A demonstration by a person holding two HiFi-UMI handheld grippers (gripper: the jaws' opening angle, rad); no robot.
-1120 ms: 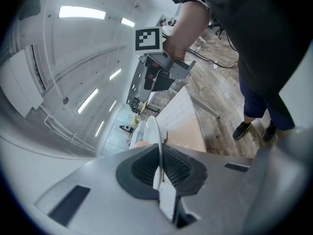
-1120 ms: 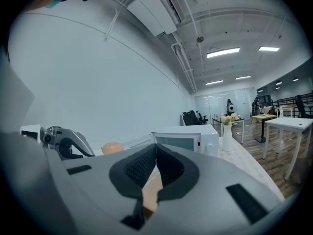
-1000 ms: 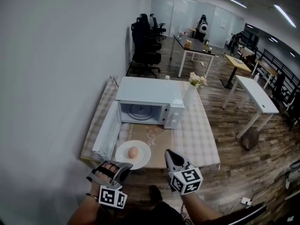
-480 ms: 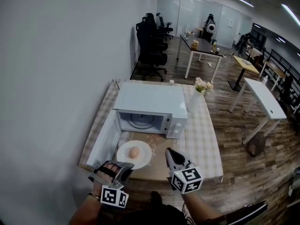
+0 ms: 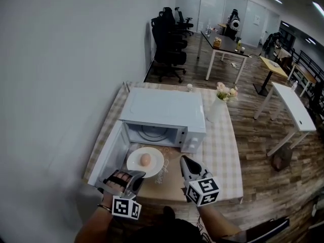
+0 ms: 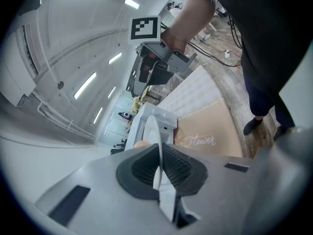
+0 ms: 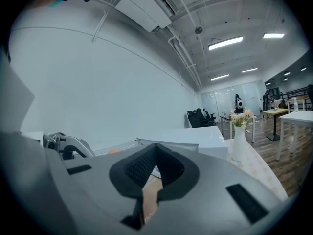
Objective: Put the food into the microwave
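One step is appearing part-done: the left hand-held gripper (image 5: 133, 176) is pinching the rim of the plate (image 5: 154, 169), which is carrying the food (image 5: 145, 159) just before the open microwave (image 5: 164, 110). Setting it inside is remaining. The right hand-held gripper (image 5: 185, 161) is hovering beside it, jaws together, empty. Whether the plate is touching the bench (image 5: 223, 156) is proving unclear.

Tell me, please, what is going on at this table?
A person holds a hand-held gripper in each hand. The left hand-held gripper is clamped on the rim of a white plate carrying a round brownish food item, just in front of the microwave, whose door stands open. The right hand-held gripper is shut and empty. The food item is not yet inside.
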